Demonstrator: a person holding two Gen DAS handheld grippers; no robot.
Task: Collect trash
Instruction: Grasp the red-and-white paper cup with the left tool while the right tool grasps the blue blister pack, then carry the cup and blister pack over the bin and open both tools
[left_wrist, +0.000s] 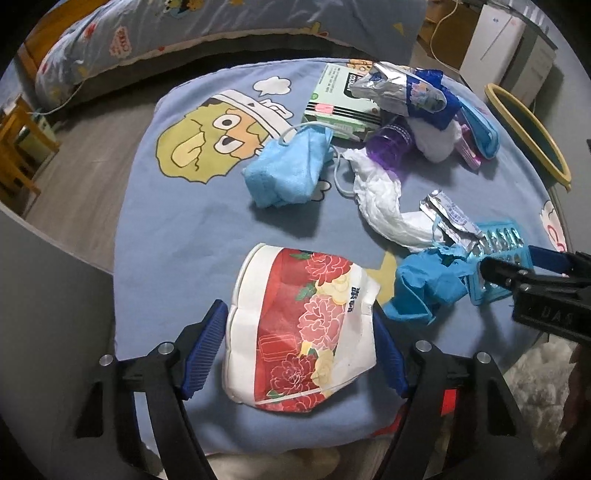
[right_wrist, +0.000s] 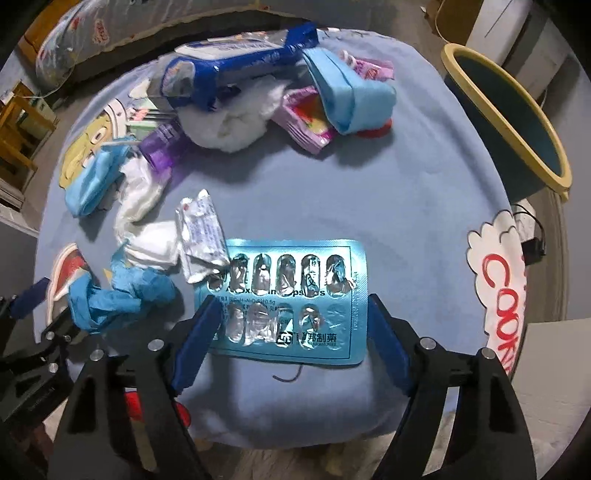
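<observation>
Left claw (left_wrist: 299, 350) is seen at bottom centre of the left wrist view, jaws apart, straddling a soft white tissue pack with red floral print (left_wrist: 295, 332); the blue ribbed pads sit just beside both of its sides, contact cannot be confirmed. Right claw (right_wrist: 291, 343) is seen at bottom centre of the right wrist view, jaws apart around a used blue foil blister pack with burst pockets (right_wrist: 284, 299); the left pad overlaps its lower-left edge, the right pad stands just beside its right edge, no clamping visible. Everything lies on a light blue cartoon-print cloth (right_wrist: 406, 221) spread over a rounded surface. Left of the blister pack: a crumpled silver foil sachet (right_wrist: 201, 236) touching it, a twisted white tissue (right_wrist: 136, 206), a crumpled blue glove (right_wrist: 122, 295). Upper part of the frame: a blue-and-white plastic wrapper (right_wrist: 236, 62), a white wad of tissue (right_wrist: 229, 118), a purple translucent bottle (right_wrist: 166, 147), a folded blue face mask (right_wrist: 347, 92), a pink snack wrapper (right_wrist: 306, 125). A green cardboard box (left_wrist: 332, 107) is seen at upper centre of the left wrist view. A teal bin with a yellow rim (right_wrist: 517, 122) stands at upper right, well apart from both claws.
</observation>
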